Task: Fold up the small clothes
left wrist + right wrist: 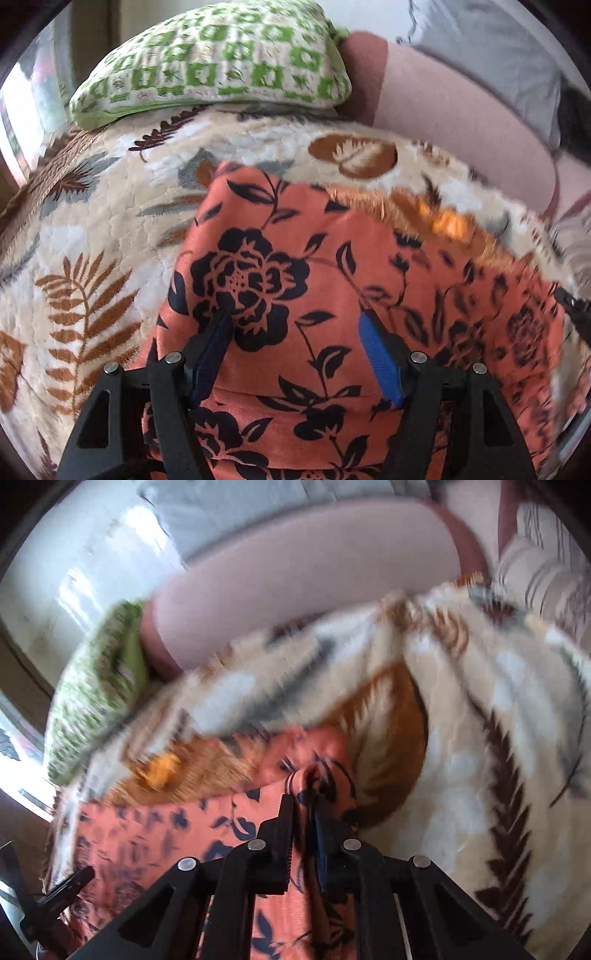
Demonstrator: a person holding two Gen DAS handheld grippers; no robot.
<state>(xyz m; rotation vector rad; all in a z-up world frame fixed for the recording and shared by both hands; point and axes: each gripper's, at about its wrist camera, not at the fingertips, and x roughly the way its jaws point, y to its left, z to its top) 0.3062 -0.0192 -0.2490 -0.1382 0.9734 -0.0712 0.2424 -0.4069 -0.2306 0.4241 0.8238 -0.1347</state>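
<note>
Pinching a bunched fold of orange floral garment (155, 849), right tongs (303, 805) closed; left tongs (295, 321) gape above it.

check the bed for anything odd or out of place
Nothing looks damaged or spilled. The orange flowered cloth lies rumpled on the leaf blanket, one edge bunched up in the right gripper.
</note>
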